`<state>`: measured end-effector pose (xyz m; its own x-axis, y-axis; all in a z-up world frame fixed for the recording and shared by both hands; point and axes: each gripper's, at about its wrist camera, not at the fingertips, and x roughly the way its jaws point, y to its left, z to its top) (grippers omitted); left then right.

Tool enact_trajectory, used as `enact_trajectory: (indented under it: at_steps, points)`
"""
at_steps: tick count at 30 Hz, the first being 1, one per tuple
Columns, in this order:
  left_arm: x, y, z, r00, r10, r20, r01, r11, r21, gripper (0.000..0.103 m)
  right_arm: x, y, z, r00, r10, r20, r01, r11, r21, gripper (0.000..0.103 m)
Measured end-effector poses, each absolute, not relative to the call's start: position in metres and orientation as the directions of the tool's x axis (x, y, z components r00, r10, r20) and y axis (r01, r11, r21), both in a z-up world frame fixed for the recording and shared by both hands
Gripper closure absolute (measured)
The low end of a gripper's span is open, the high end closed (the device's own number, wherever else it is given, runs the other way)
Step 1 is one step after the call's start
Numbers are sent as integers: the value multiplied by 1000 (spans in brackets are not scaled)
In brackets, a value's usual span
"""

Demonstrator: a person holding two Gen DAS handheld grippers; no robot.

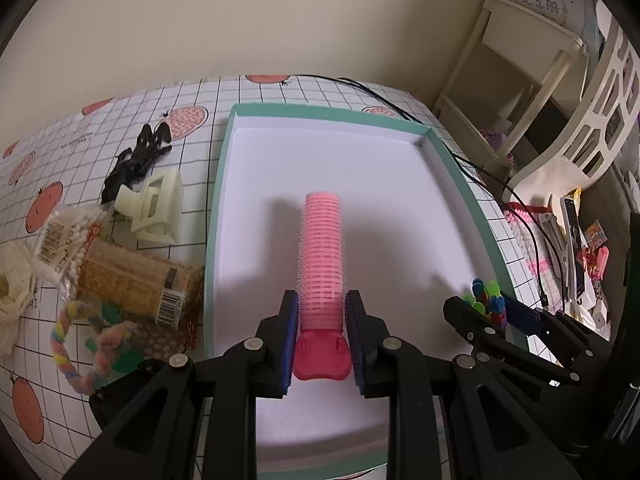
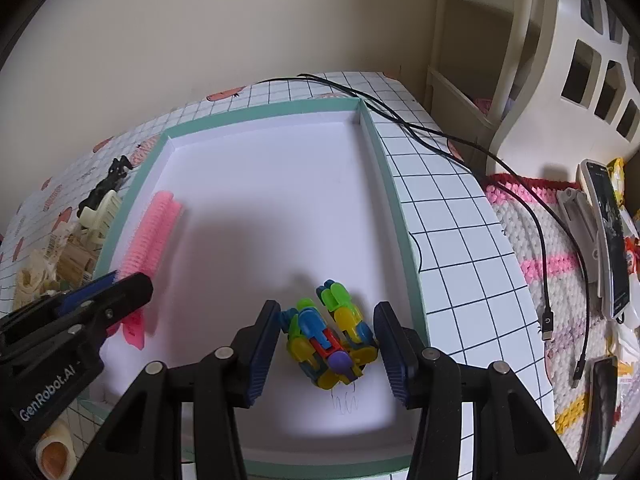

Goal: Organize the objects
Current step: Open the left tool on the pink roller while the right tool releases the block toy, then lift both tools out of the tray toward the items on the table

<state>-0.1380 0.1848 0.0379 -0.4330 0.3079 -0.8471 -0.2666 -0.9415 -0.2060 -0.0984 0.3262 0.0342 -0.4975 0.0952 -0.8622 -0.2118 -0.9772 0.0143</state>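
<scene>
**Two items at the tray, the pile still waiting**

Your left gripper [image 1: 322, 332] has its fingers closed on the pink hair roller [image 1: 322, 256], held over the green-rimmed tray [image 1: 224, 168]. Your right gripper [image 2: 328, 354] stands open around the bundle of coloured clips [image 2: 330, 338], which rests on the tray floor without touching either pad. Left of the tray, the cream claw clip [image 1: 154, 208], black clips [image 1: 138, 156], cotton swabs [image 1: 60, 236] and braided ring [image 1: 94, 344] remain unsorted.

You had a pink hair roller [image 1: 322, 252] over the tray's [image 1: 218, 184] white floor and teal rim. The clips [image 2: 330, 338] showed green, yellow, blue, red and purple. Your grippers' black fingers [image 1: 362, 320] wore blue pads. The tablecloth [image 1: 64, 152] was white, black-gridded, with orange fruit; beside it lay a cream claw clip [image 1: 154, 206].
</scene>
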Motion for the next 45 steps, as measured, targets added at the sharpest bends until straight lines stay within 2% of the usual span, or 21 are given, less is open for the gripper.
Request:
enact_trajectory:
  at_steps: [14,17,20,23,27,36,40,42,45]
  points:
    - [-139,189,31,-408,314,-857,-268,-939,-216,76,-99,328,33,-495,94,-864,-206,-979,12,51]
    - [-139,186,34,-414,322,-852,-262,-938,-227,64,-100,327,37,-503,98,-858,-203,-979,7,49]
    - [-139,182,38,-424,328,-844,-257,-937,-236,61,-100,324,40,-508,100,-856,-204,-979,7,44]
    - [-140,179,43,-433,335,-837,-251,-936,-245,53,-99,323,43,-515,99,-852,-201,-980,7,44]
    - [-141,173,52,-452,348,-822,-242,-934,-263,49,-97,322,48,-524,99,-846,-200,-980,10,44]
    - [-140,165,64,-483,323,-814,-214,-945,-248,46,-96,319,60,-540,101,-836,-195,-981,7,44]
    - [-139,161,67,-491,305,-816,-204,-951,-232,38,-94,317,63,-545,97,-833,-185,-983,6,44]
    - [-140,159,69,-496,296,-816,-193,-954,-228,28,-93,317,65,-549,96,-830,-182,-983,6,44]
    - [-140,154,70,-503,288,-815,-180,-957,-227,18,-92,317,66,-549,96,-830,-181,-984,5,41]
